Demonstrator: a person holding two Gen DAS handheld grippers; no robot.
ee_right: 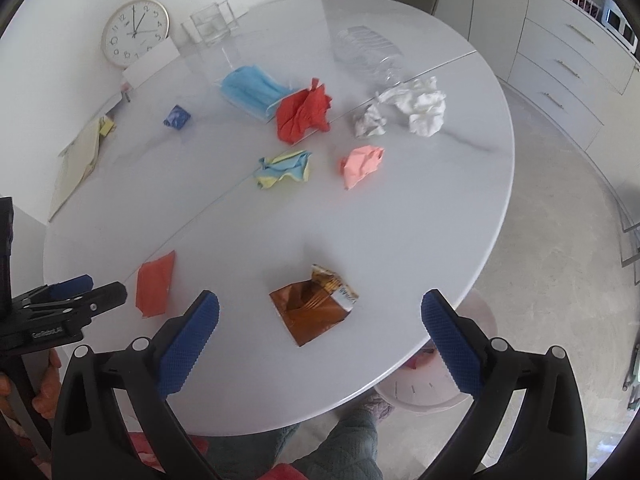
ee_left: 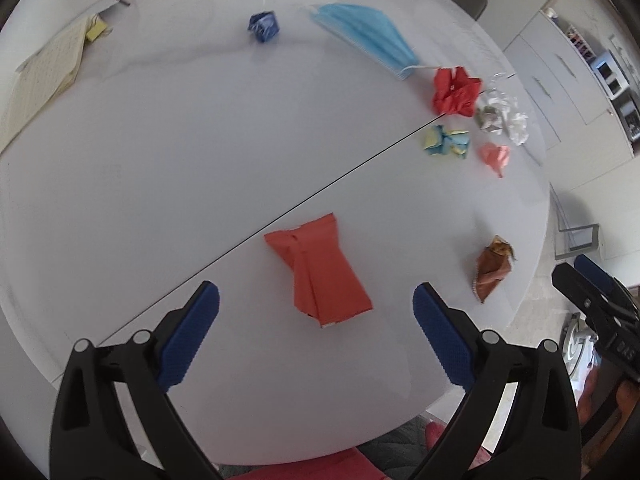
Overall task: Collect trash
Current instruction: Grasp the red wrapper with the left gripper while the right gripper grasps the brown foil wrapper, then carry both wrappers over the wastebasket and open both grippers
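Observation:
A flat orange-red packet (ee_left: pixel 320 270) lies on the white round table (ee_left: pixel 160 168), just ahead of my open left gripper (ee_left: pixel 316 304), which hangs above it with nothing between the pads. My right gripper (ee_right: pixel 320 308) is open too, above a crumpled brown snack wrapper (ee_right: pixel 316 304) near the table's front edge. Farther back lie a red crumpled paper (ee_right: pixel 304 114), a blue face mask (ee_right: pixel 252 90), a small dark blue wad (ee_right: pixel 178 117), a yellow-and-blue wad (ee_right: pixel 284 168), a pink wad (ee_right: pixel 362 164) and white tissues (ee_right: pixel 416 110). The orange-red packet (ee_right: pixel 154 288) also shows in the right wrist view.
A clear plastic bottle (ee_right: pixel 368 54) lies at the back of the table, with a glass container (ee_right: pixel 210 24), a wall clock (ee_right: pixel 134 32) and yellow papers (ee_right: pixel 78 160) at the left. A pale bin (ee_right: pixel 436 380) stands under the table's front edge. Drawers (ee_right: pixel 560 64) line the right wall.

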